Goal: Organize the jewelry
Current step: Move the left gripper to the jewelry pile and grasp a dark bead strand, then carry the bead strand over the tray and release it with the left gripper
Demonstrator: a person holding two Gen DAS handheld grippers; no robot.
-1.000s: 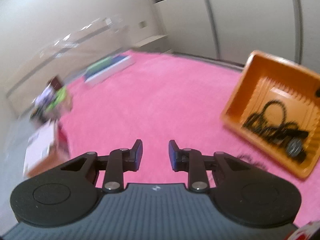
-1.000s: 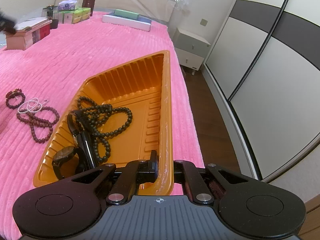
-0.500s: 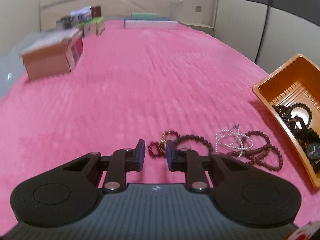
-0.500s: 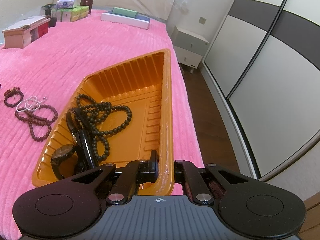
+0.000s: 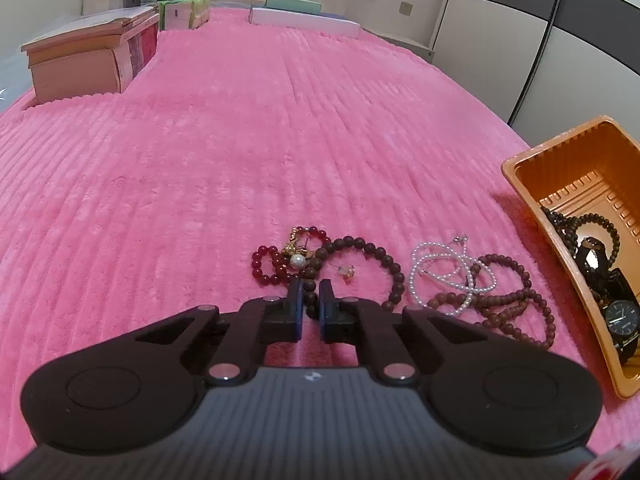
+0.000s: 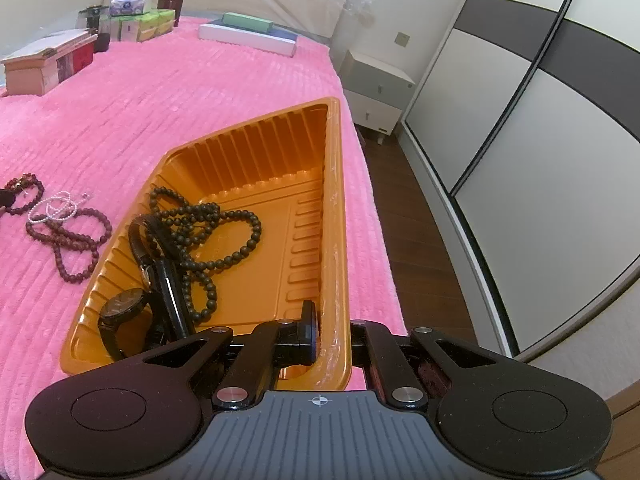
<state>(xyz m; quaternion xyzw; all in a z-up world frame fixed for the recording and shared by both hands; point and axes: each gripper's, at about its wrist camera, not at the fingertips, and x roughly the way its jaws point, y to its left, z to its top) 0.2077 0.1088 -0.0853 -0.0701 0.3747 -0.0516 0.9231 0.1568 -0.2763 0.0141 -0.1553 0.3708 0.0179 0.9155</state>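
Note:
Loose jewelry lies on the pink bedspread: a red bead bracelet (image 5: 276,264) with a gold charm, a brown bead bracelet (image 5: 376,256), a small earring (image 5: 347,272), a pearl strand (image 5: 444,268) and a long reddish-brown bead necklace (image 5: 516,304). My left gripper (image 5: 310,286) is down on the brown bracelet, its jaws closing with beads pinched between the pads. An orange tray (image 6: 260,148) holds a dark bead necklace (image 6: 208,220) and black watches (image 6: 124,304). My right gripper (image 6: 332,320) is shut on the tray's near right wall, one finger inside and the other hidden outside.
Cardboard boxes (image 5: 92,60), tissue packs (image 5: 184,12) and a flat white box (image 5: 304,20) stand at the far end of the bed. The bed's edge runs just right of the tray, with wooden floor, a nightstand (image 6: 376,84) and wardrobe doors beyond.
My left gripper swung level and dropped to the jewelry, and its jaws narrowed onto the brown bracelet. The right gripper and tray stayed put.

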